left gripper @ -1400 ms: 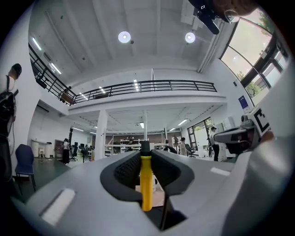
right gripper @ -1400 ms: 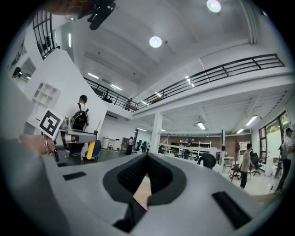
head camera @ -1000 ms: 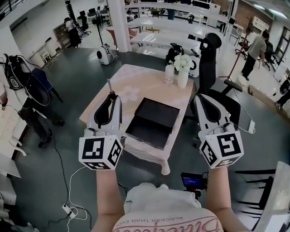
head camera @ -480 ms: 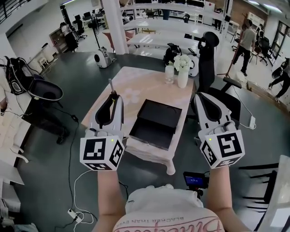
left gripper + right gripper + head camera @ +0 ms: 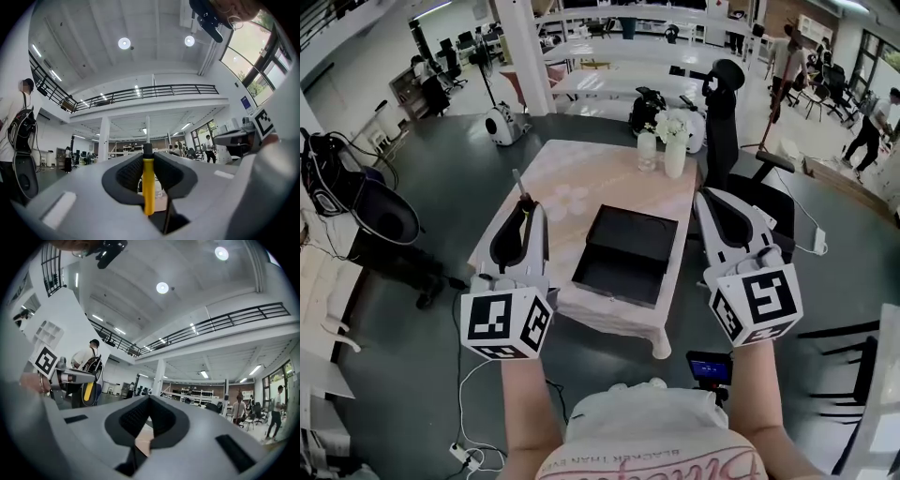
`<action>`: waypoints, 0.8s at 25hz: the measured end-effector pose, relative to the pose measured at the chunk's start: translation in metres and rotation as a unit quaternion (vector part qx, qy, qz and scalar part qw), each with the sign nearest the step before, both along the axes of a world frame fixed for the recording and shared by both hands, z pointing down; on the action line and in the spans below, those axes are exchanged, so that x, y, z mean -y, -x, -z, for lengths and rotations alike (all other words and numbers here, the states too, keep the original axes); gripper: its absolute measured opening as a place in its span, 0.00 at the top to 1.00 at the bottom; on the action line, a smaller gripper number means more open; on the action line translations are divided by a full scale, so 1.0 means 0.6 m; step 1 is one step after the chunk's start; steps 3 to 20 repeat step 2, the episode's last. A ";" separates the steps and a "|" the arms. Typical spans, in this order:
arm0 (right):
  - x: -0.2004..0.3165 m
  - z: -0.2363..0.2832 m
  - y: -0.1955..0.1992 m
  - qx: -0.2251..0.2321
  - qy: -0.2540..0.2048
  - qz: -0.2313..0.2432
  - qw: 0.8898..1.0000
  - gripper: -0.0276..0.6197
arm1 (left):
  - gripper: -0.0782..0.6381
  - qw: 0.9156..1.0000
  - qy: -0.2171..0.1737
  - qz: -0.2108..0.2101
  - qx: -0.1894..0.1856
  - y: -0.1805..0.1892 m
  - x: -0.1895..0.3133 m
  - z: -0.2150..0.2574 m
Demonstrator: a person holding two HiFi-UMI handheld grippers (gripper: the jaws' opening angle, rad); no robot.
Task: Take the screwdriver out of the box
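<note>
the screwdriver (image 5: 148, 185) was gripped by its yellow handle in the left gripper (image 5: 523, 204), whose jaws were closed narrowly on it, with the shaft sticking out past the tips. the right gripper (image 5: 149, 398) was shut with nothing between its pads. the open black box (image 5: 623, 251) was seen on the table (image 5: 572, 183), below and between the two grippers and touched by neither. two vases (image 5: 675, 155) were set beyond the box, ahead of the right gripper.
</note>
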State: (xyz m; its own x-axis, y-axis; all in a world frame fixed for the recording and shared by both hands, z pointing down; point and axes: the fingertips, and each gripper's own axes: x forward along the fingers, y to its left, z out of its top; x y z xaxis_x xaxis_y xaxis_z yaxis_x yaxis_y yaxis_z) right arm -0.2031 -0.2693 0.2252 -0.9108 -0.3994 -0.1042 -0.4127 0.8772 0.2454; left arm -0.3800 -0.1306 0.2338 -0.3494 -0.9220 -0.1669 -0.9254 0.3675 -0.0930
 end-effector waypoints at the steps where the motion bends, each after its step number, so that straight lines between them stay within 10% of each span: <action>1: 0.000 0.000 0.002 0.001 -0.001 0.000 1.000 0.95 | 0.78 1.000 -0.001 0.000 0.001 0.002 0.000 -0.001; 20: 0.000 0.000 0.005 0.001 -0.002 -0.001 1.000 0.95 | 0.78 1.000 -0.001 -0.001 0.001 0.004 0.000 -0.002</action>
